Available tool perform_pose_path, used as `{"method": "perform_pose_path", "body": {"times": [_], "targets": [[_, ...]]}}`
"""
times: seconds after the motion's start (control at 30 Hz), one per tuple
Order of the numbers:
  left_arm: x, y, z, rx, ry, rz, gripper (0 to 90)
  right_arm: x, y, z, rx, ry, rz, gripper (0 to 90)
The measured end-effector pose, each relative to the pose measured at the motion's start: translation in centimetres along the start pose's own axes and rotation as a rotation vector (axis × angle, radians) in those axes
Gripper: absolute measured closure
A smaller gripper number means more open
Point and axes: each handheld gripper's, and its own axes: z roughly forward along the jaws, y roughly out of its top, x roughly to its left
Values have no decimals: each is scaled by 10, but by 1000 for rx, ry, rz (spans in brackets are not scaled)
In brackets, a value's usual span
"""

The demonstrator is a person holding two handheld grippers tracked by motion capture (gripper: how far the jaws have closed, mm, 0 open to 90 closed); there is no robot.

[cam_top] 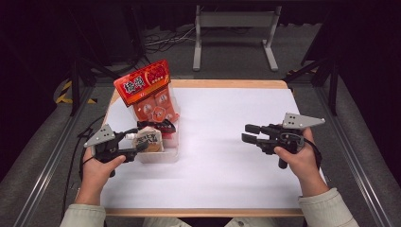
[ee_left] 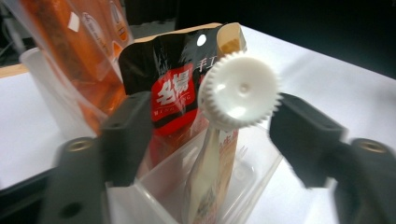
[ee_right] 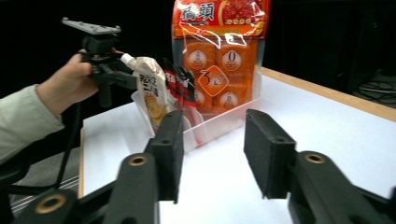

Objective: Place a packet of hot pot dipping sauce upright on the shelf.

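- The left hand-held gripper (cam_top: 137, 147) is at the left edge of the white worktop (cam_top: 227, 142), pointing into the near end of a clear plastic bin (cam_top: 161, 155).
- In the left gripper view its jaws stand spread on either side of the white ribbed screw cap (ee_left: 239, 89) of a beige spouted pouch (cam_top: 148, 141); a gap shows on both sides of the cap, so the pads do not press on it.
- The beige spouted pouch stands upright in the near end of the clear plastic bin, leaning slightly.
- Just behind the pouch in the same bin stands a black and red snack packet (ee_left: 170, 93).
- Behind that, at the far end of the bin, a tall orange bag of wrapped sweets (cam_top: 150, 92) rises well above the bin's rim.
- The right hand-held gripper (cam_top: 250, 133) is well apart from the bin, over the bare right part of the worktop, lying level and pointing left towards the bin.
- Its jaws are spread, with nothing between them, as the right gripper view shows.
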Motion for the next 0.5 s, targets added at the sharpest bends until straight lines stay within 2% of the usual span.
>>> {"method": "perform_pose_path", "body": {"times": [0.07,0.1,0.13,0.27,0.43,0.5], "targets": [[-2,0,-4,7,19,7,192,0,-1,-1,-2,-18,-8,494],[-4,-1,-9,-2,42,8,115,1,-2,-3,-11,-39,-19,437],[-4,-1,-9,-2,42,8,90,1,-2,-3,-11,-39,-19,437],[-12,-3,-23,2,80,6,49,2,-6,-11,-26,-109,-44,352],[-19,-9,-37,-4,94,-21,36,1,-14,-22,-20,-172,-51,326],[-20,-12,-41,11,107,-25,34,0,-18,-26,-13,-196,-55,315]]}}
